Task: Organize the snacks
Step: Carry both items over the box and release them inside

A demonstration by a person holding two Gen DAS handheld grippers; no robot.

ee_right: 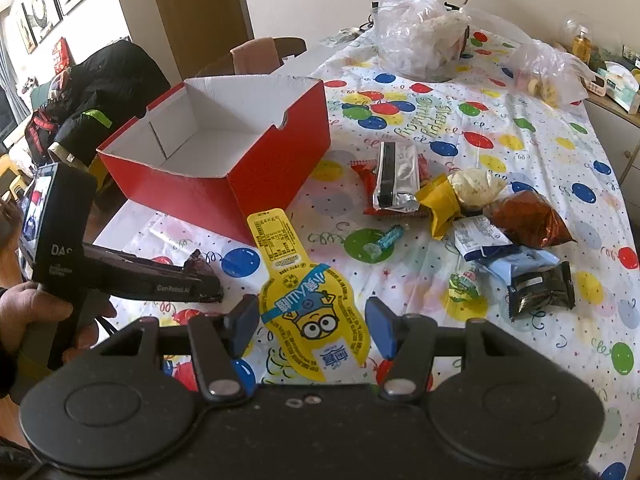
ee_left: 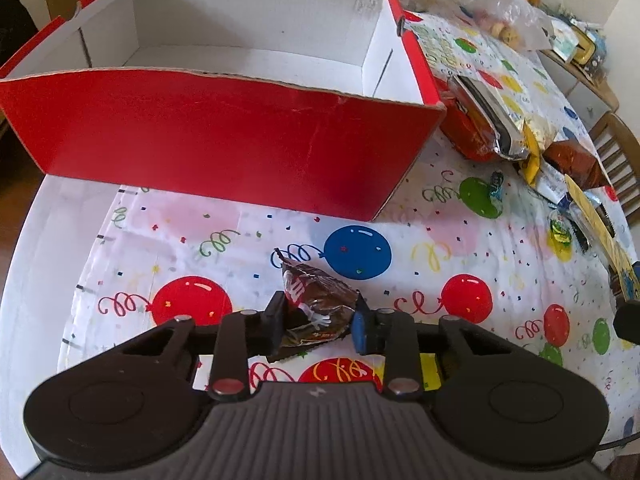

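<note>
The left gripper point(ee_left: 318, 322) was clamped on a brown packet point(ee_left: 316, 308), its pads pressing the crumpled wrapper from both sides while the packet still lay on the tablecloth point(ee_left: 420, 240). The packet was small, dark brown and glossy, creased, with a red cartoon figure printed on it. The right gripper point(ee_right: 312, 326) held a yellow pouch point(ee_right: 310, 312), flat, long and waisted, with a goggled cartoon face and a printed label at its far end; the jaws bracketed its wide part, though whether the pads truly bore on it was hard to tell.

The step in hand looked like the pick-up of the first snacks. Next, each would probably need lifting clear of the cloth and carrying over the wall of the red box point(ee_left: 224, 136), which stood just beyond the brown packet, white inside and apparently holding nothing. The near wall was tall, so the lift would have to clear its rim.

Farther right lay the other snacks point(ee_right: 472, 208), bunched together: silver, yellow, brown and blue wrappers. Clear bags point(ee_right: 420, 32) sat at the table's far end.
</note>
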